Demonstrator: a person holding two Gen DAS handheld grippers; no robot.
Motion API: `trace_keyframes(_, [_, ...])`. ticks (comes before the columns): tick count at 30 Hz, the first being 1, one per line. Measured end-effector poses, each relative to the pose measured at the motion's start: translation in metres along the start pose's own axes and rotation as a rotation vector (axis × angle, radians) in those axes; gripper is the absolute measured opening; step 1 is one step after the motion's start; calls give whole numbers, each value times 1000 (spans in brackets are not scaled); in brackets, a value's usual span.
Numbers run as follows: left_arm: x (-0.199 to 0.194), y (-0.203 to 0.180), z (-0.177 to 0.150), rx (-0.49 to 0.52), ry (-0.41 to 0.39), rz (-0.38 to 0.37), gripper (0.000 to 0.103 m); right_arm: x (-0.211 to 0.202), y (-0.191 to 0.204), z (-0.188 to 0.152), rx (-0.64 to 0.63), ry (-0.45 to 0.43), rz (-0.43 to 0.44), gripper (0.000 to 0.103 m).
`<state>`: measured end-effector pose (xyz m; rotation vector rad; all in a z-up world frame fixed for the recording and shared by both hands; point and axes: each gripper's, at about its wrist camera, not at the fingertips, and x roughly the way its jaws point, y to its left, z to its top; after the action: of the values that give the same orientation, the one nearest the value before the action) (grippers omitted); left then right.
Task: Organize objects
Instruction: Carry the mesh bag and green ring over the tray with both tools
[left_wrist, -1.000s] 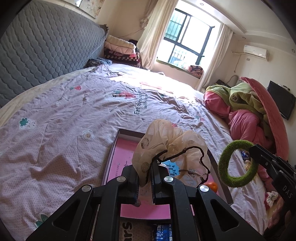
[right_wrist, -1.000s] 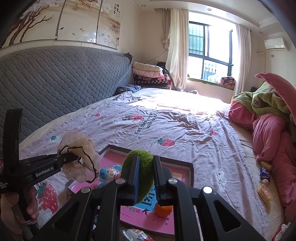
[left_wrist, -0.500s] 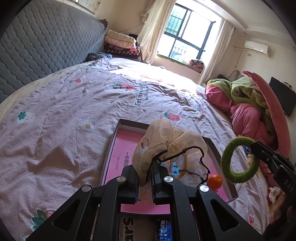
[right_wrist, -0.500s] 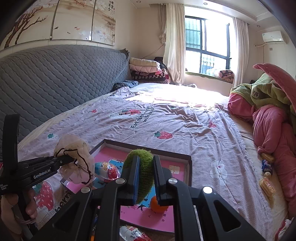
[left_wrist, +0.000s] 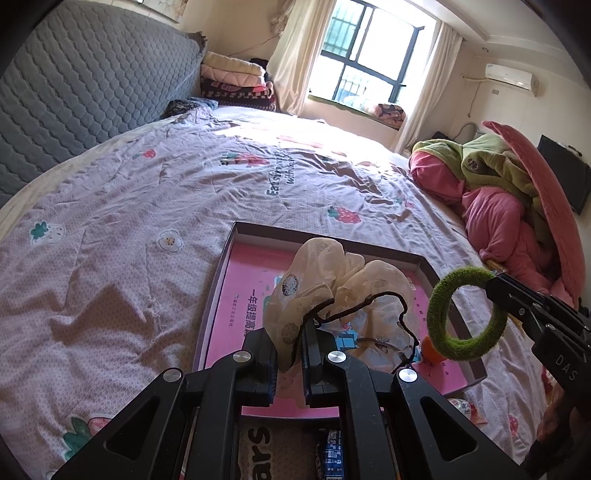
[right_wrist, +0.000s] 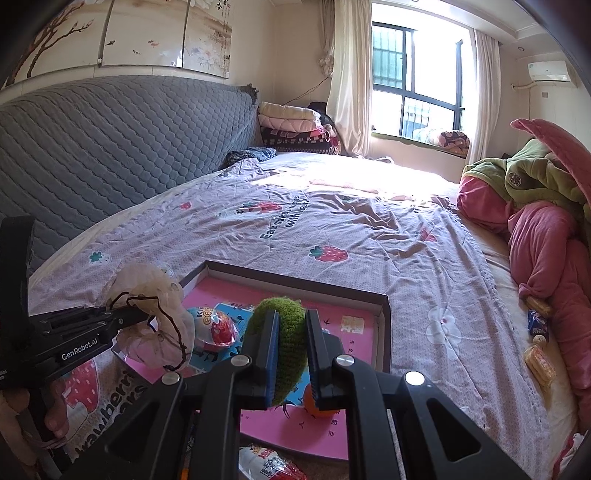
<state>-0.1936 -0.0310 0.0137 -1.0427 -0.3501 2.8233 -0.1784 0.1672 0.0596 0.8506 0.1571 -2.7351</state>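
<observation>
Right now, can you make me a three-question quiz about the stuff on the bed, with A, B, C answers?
1. Where is the orange ball?
A. inside the pink tray
B. on the folded blankets
C. on the windowsill

2. What colour is the fuzzy ring?
A. blue
B. green
C. yellow

3. What is the left gripper doing?
A. hanging open with nothing in it
B. resting on the pillow
C. pinching the cream scrunchie

Answers:
1 A, the ball lies on the tray's pink floor, partly behind the right gripper.
2 B, the ring is mossy green in both views, clamped by the right gripper.
3 C, the cream fabric sits squeezed between its two fingers, above the tray.
</observation>
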Motion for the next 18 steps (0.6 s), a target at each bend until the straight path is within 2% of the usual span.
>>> trace_keyframes(18, [9, -4, -5, 82, 19, 83, 10, 10, 7, -5, -23, 28, 9, 15])
